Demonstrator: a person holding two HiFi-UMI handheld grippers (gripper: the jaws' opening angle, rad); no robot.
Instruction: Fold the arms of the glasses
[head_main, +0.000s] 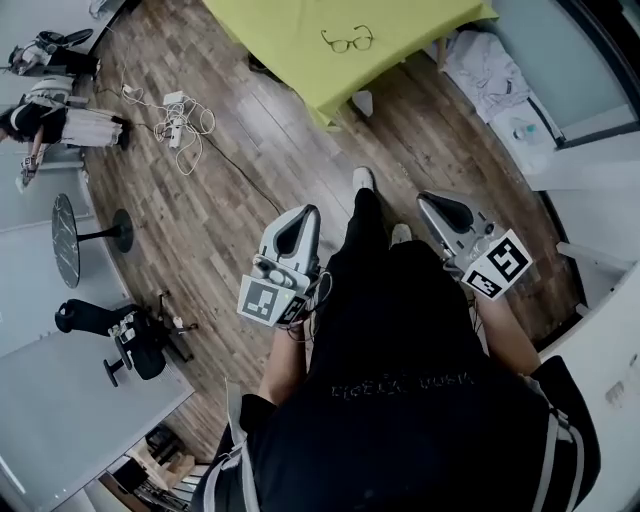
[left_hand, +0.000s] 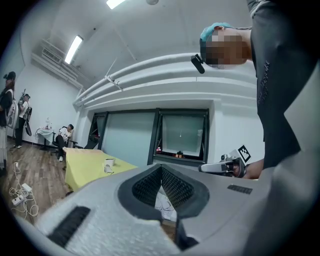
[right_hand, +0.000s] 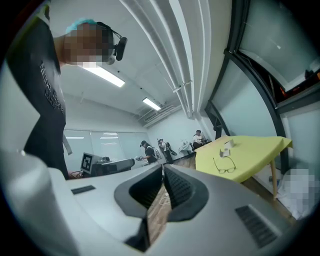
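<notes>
At the far left of the wooden plank floor (head_main: 250, 190) stands a small round black side table (head_main: 65, 240). Beyond it a white power strip with tangled white cables (head_main: 178, 118) lies on the boards.

The left tool (head_main: 305, 213), grey with a square-marker cube, is held low beside the person's dark-trousered leg and well apart from the table. In the left gripper view its ribbed black jaws meet at the tips with nothing between them (left_hand: 161, 169).

Ahead is the table covered in yellow-green cloth (head_main: 290, 50). The dark thin-rimmed glasses (head_main: 348, 40) lie flat on it, near the edge that faces the person and towards the right corner. Their arms seem to be spread open, though they are too small to be sure. In the right gripper view the glasses (right_hand: 223, 166) sit just beside a small white object (right_hand: 227, 146), which lies further in from that edge.

The right tool (head_main: 428, 203) hangs by the person's other leg, level with the left one. Its jaws are also pressed together and empty (right_hand: 162, 168). To the right, white fabric (head_main: 495, 75) lies heaped by the wall.
</notes>
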